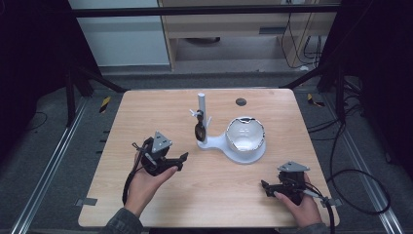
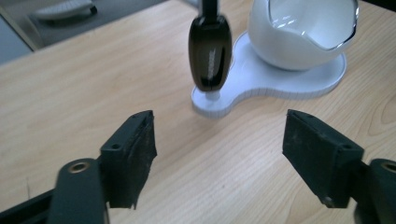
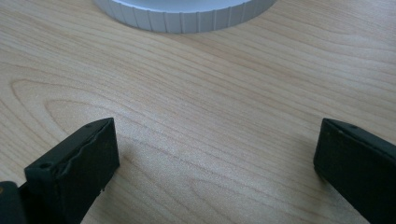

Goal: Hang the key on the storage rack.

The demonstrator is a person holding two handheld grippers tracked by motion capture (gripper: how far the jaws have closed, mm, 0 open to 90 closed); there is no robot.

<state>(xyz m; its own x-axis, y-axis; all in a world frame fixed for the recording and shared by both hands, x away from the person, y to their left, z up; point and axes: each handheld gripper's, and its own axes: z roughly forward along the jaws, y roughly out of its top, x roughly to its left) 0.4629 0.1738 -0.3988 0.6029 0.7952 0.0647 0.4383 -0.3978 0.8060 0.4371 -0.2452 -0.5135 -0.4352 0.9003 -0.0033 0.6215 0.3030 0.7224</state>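
Wooden table [image 1: 146, 122] in the high view carries a white stand [image 1: 229, 146] with a bowl [image 1: 245, 134] and a dark oval piece [image 1: 199, 130] on its post, mid-table. The left gripper [image 1: 178, 158] rests near left, the right gripper [image 1: 267, 186] near right. Left gripper view: jaws spread wide, empty, facing the dark oval piece [image 2: 209, 51]. Right gripper view: jaws wide apart, empty, stand rim [image 3: 187, 14] beyond.

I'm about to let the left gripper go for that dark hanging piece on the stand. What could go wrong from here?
1. The dark piece hangs from the thin white post, so a sideways nudge by the open left gripper may set it swinging or knock it off.
2. The white bowl sits close by on the same base; pushing the stand could shift or tip it.
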